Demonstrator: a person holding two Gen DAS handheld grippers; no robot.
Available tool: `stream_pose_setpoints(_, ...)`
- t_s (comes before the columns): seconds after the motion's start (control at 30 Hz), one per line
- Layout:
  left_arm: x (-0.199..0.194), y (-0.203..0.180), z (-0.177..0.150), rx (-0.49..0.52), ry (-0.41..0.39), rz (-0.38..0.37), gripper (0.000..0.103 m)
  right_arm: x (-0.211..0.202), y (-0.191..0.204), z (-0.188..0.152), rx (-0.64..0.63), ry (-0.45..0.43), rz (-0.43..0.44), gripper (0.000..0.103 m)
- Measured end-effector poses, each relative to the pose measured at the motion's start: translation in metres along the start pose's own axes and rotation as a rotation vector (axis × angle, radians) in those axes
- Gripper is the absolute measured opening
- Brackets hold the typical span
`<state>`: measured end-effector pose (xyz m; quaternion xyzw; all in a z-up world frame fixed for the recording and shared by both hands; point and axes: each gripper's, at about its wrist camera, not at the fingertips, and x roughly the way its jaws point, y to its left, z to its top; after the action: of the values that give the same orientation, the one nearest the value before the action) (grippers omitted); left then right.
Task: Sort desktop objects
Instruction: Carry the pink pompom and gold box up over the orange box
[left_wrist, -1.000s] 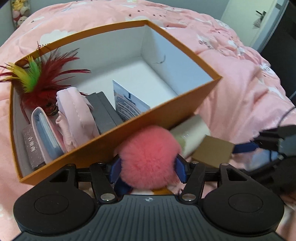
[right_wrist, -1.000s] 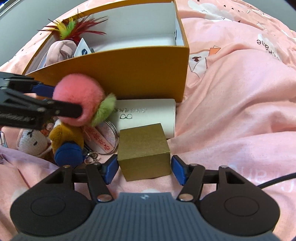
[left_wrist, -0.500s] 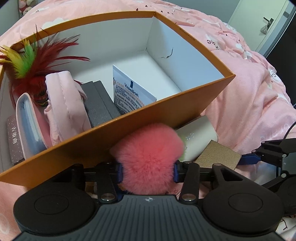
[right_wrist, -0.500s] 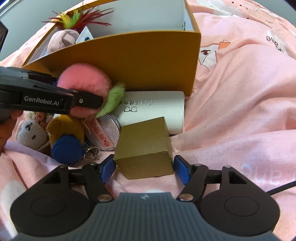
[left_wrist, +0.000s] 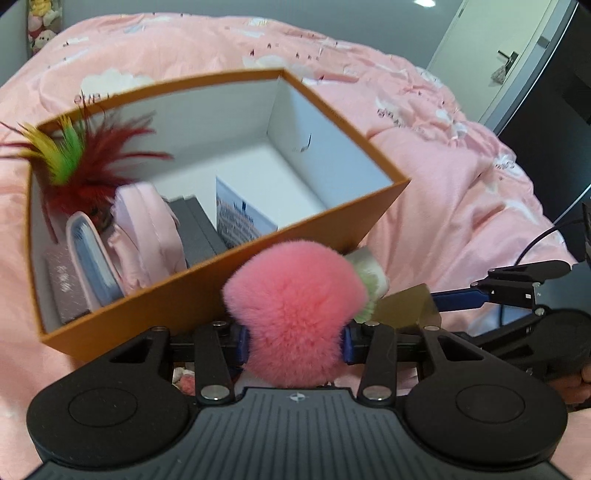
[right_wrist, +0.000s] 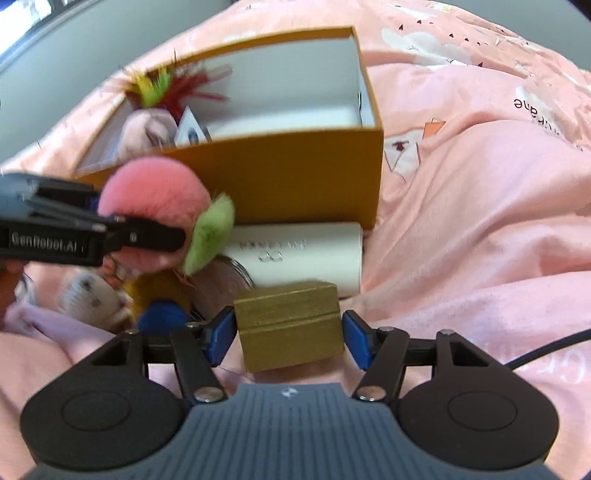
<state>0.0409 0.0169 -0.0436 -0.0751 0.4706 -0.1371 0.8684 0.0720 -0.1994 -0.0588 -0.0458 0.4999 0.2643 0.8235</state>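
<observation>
Orange storage box (left_wrist: 207, 295), white inside, on a pink bedspread (left_wrist: 461, 206); left half already stocked: feather toy (left_wrist: 79, 166), pink pouch (left_wrist: 147, 229), dark flat case (left_wrist: 195, 232), a printed card (left_wrist: 240, 219) and a pale case (left_wrist: 92, 258); right half bare. Still outside, near the box's front wall: white glasses case (right_wrist: 303, 251), gold gift box (right_wrist: 291, 325), round tin (right_wrist: 225, 284), small plush toys (right_wrist: 92, 299) and a blue piece (right_wrist: 162, 317). Sorting is judged roughly half done. Left claw (left_wrist: 293, 341) pinches the pink pompom (left_wrist: 295, 314), green tuft to its right, held at the box's front wall, not yet over the rim. Right claw (right_wrist: 288, 336) is closing, pads spread either side of the gold gift box; the left pad appears close, a gap shows at the right pad.
</observation>
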Motion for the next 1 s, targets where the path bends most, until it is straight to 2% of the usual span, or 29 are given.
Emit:
stream_pose_setpoints(0.33, -0.048, -0.002, 0.018, -0.008, -0.061, -0.052, 0.050, -0.058, 0.012, 0.032, -0.038, -0.146, 0.072, 0.064)
stream_pose_setpoints(0.5, -0.074, 0.004, 0.038, 0.003, -0.116, -0.038, 0.050, -0.074, 0.022, 0.060, -0.102, -0.228, 0.096, 0.064)
stream_pose_setpoints(0.63, -0.084, 0.017, 0.060, 0.001, -0.142, -0.008, 0.050, -0.073, 0.029, 0.088, -0.164, -0.279, 0.080, 0.064)
stream_pose_setpoints(0.8, -0.077, 0.032, 0.092, -0.001, -0.145, 0.042, 0.050, -0.053, 0.026, 0.118, -0.191, -0.263, 0.059, 0.064)
stream_pose_setpoints(1.0, -0.039, 0.050, 0.124, -0.016, -0.111, 0.071, 0.050, -0.020, 0.017, 0.138, -0.228, -0.200, 0.021, 0.064)
